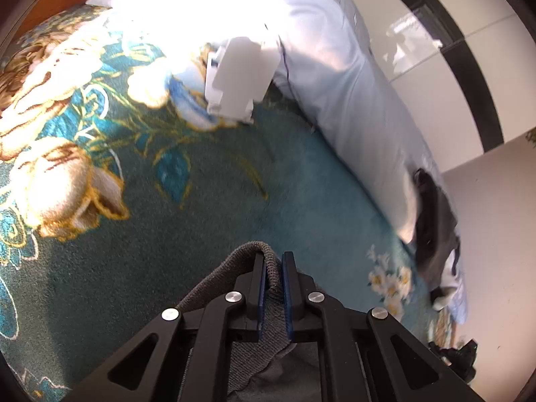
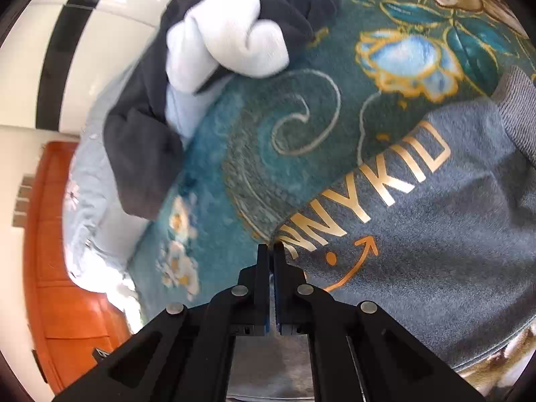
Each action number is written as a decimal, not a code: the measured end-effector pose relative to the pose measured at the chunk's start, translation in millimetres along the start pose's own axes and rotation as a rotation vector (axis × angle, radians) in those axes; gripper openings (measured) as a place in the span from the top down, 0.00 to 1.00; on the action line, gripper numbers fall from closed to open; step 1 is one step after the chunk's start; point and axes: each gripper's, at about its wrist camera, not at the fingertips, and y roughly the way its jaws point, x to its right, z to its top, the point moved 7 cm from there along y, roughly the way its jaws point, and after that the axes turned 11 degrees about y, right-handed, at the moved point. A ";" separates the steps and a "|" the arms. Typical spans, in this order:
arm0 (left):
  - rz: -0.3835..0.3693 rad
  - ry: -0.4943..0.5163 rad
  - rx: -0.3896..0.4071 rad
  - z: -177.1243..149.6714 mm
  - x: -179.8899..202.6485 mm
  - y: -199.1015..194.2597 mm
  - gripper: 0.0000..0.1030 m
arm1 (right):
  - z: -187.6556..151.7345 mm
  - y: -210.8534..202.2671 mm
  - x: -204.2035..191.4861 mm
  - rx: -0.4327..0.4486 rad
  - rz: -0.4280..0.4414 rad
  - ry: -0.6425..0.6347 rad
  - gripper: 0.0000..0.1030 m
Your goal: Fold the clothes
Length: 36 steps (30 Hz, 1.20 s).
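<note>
A grey sweatshirt with gold lettering (image 2: 435,221) lies on a teal floral blanket (image 2: 268,154). My right gripper (image 2: 272,251) is shut on the sweatshirt's edge at its left side. My left gripper (image 1: 274,264) is shut on a ribbed grey hem of the sweatshirt (image 1: 264,254), which bunches between and under the jaws. The teal floral blanket (image 1: 167,201) fills the left wrist view beyond it.
A dark grey and white garment pile (image 2: 217,50) lies at the blanket's far side; it also shows in the left wrist view (image 1: 432,221). A white boxy object (image 1: 238,77) rests on the blanket beside a pale blue quilt (image 1: 335,67). An orange wooden cabinet (image 2: 60,284) stands at left.
</note>
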 end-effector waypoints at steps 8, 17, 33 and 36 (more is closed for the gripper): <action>0.072 -0.052 0.054 31.1 -25.7 0.9 0.91 | 16.4 30.2 -12.9 -0.028 0.065 0.064 0.98; 0.092 -0.118 -0.011 28.8 -46.8 25.7 0.82 | 11.2 1.7 -16.2 0.020 0.077 -0.083 0.65; 0.074 -0.131 0.000 -23.5 -44.1 -43.0 0.49 | 17.7 -94.4 116.8 0.285 -0.181 0.086 0.60; 0.086 -0.127 0.003 -33.5 -43.5 -56.0 0.49 | 17.6 -98.2 117.3 0.293 -0.149 0.097 0.69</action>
